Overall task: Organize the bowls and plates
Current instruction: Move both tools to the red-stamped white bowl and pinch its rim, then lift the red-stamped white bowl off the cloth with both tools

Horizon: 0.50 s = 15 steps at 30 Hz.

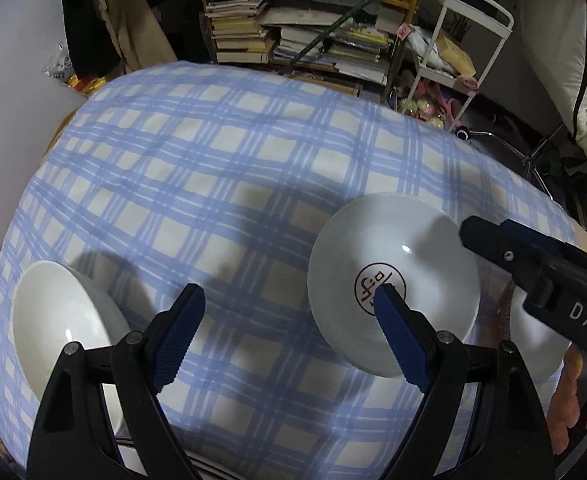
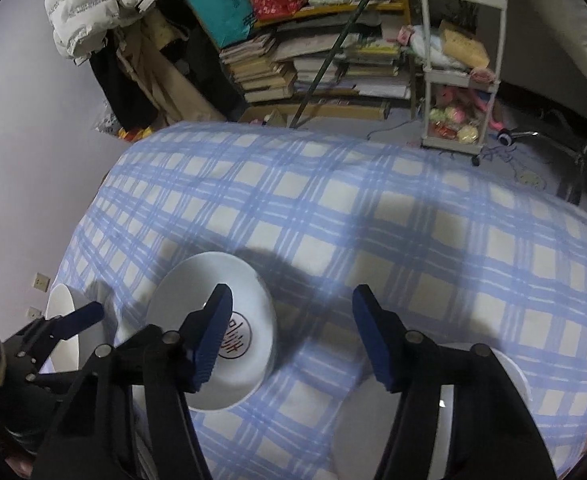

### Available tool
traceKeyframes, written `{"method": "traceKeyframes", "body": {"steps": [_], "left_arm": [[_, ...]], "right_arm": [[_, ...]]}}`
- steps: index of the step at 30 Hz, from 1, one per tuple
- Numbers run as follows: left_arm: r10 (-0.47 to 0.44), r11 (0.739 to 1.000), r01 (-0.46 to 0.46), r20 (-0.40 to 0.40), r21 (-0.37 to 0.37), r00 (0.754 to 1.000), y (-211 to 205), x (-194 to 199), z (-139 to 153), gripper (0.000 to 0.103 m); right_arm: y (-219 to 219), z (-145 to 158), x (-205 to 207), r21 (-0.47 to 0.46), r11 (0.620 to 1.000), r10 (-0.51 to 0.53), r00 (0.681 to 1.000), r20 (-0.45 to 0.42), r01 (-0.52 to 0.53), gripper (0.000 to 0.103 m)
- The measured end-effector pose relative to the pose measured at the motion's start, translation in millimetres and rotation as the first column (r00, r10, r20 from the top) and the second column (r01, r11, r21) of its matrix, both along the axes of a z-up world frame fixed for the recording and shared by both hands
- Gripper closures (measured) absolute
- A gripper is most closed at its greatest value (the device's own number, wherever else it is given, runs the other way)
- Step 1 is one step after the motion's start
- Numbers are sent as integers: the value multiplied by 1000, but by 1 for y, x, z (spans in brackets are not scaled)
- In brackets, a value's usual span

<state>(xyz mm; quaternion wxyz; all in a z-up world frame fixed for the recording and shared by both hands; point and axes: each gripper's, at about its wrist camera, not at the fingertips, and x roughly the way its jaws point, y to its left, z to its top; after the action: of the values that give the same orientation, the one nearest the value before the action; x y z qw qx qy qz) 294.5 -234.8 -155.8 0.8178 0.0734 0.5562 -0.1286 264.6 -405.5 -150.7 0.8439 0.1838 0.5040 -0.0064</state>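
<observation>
Dishes are not gathered yet, so the task looks to be near its start. In the left wrist view the marked bowl (image 1: 393,280) stands alone on the checked cloth (image 1: 229,168) at the right of the frame, and a plain bowl (image 1: 65,328) stands well apart from it at the lower left. A third white dish (image 1: 541,344) shows at the right edge, just beside the marked bowl; nothing is stacked on another thing as far as I can see. I judge that all the stacking or grouping is left to do.

The left gripper (image 1: 289,332) has its jaws spread wide and holds nothing; it hovers above the cloth between the two bowls. The right gripper (image 2: 289,336) is also spread wide and empty, with its left finger in front of the marked bowl (image 2: 213,336) in the lower middle of its view.

Several things are hard to tell. The white dish (image 2: 505,384) at the lower right of the right wrist view is mostly hidden behind the gripper finger, so I cannot say if it is a plate or a bowl. A flat pale shape below it may be a plate, but it is cut off by the frame. The plain bowl (image 2: 67,332) at the lower left of that view is partly covered by the other gripper. Whether more dishes lie under the cameras, the pictures do not show.
</observation>
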Motion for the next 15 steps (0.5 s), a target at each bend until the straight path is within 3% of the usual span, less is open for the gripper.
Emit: {"method": "traceKeyframes", "body": {"steps": [3,7,10,12,15], "left_arm": [[-13,1000,13,6,22,1000,-5,-1,-6,18],[-27,999,26,27,18,999,-7,-4,-11,26],[-11,999,11,-11,-30,1000,-5,0,-21,45],[4,1000,-5,-39,-28,999,-5,1,-27,63],[48,998,-51,-62,-42,997,0,5,-35,73]], "right_arm": [[6,-7,7,-13,1000,20,999,-32,-20,40],[12,-18,14,-3,999,45,996,-80,-45,54],[15,-25,15,-1,998,56,993,-105,-56,64],[16,-30,15,13,998,57,991,-123,-56,74],[17,-35,15,30,998,55,989,-139,-51,81]]}}
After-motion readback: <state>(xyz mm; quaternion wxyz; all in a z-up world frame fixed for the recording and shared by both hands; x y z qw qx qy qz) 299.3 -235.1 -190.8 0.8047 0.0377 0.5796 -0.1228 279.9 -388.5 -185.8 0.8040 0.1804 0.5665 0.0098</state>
